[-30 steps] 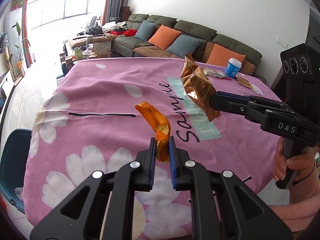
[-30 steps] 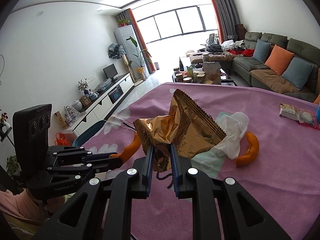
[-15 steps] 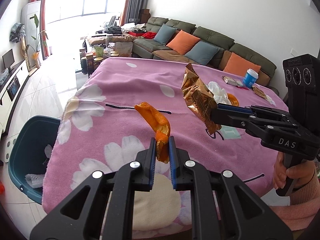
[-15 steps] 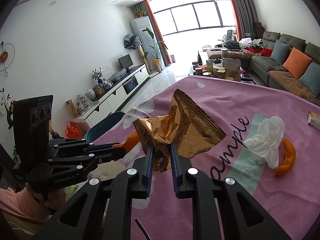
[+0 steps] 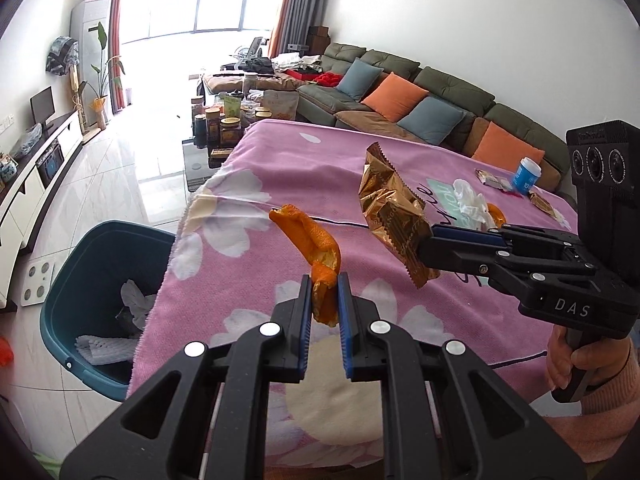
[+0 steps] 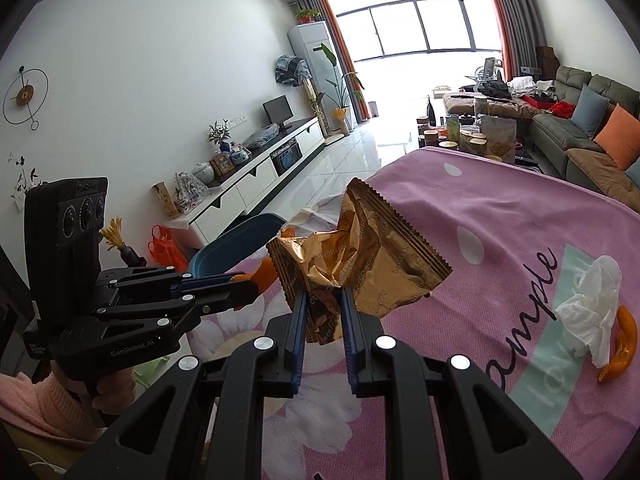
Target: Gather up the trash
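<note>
Carry step: the left tongs [image 5: 324,294] pinch a curled orange peel [image 5: 310,238], the right tongs [image 6: 322,314] a crumpled gold foil wrapper [image 6: 360,256] (both aloft over the pink-clothed worktop [image 5: 400,168]). Next: swing toward 9 o'clock over the teal plastic bin [image 5: 90,246], then release.

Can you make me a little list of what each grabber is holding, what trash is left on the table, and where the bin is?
left gripper: shut on orange peel
right gripper: shut on gold wrapper
left on table: tissue, another peel, blue cup, small packets
bin: teal, on the floor beside the table's edge
in bin: white paper trash
</note>
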`<state>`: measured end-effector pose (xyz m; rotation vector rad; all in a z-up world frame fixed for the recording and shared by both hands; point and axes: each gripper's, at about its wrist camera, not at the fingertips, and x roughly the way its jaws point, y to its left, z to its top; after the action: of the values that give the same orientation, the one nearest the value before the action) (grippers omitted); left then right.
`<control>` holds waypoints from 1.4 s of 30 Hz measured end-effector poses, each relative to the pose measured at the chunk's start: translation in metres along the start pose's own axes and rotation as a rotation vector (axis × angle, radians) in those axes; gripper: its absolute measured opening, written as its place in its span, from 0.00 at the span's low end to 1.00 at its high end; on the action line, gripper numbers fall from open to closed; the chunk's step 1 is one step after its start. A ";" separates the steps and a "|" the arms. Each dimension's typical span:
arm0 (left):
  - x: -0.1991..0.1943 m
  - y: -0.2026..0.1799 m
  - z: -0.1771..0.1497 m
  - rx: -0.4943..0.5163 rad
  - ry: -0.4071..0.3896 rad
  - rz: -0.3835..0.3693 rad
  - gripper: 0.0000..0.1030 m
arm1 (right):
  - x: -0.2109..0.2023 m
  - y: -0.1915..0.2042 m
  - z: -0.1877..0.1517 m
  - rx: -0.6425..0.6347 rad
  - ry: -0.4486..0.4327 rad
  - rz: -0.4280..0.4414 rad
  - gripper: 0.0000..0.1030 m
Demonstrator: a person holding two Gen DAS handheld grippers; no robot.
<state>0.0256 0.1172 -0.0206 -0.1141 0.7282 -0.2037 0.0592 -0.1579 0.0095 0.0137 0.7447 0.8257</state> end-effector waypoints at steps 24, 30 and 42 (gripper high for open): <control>-0.021 0.055 -0.005 -0.096 -0.040 0.113 0.12 | 0.046 0.037 0.017 -0.072 0.067 0.095 0.15; -0.026 0.065 -0.004 -0.103 -0.050 0.142 0.12 | 0.057 0.047 0.023 -0.093 0.081 0.107 0.15; -0.031 0.087 -0.003 -0.125 -0.062 0.192 0.12 | 0.079 0.065 0.029 -0.135 0.114 0.137 0.15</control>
<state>0.0140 0.2083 -0.0178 -0.1680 0.6850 0.0292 0.0687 -0.0526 0.0032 -0.1051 0.8005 1.0122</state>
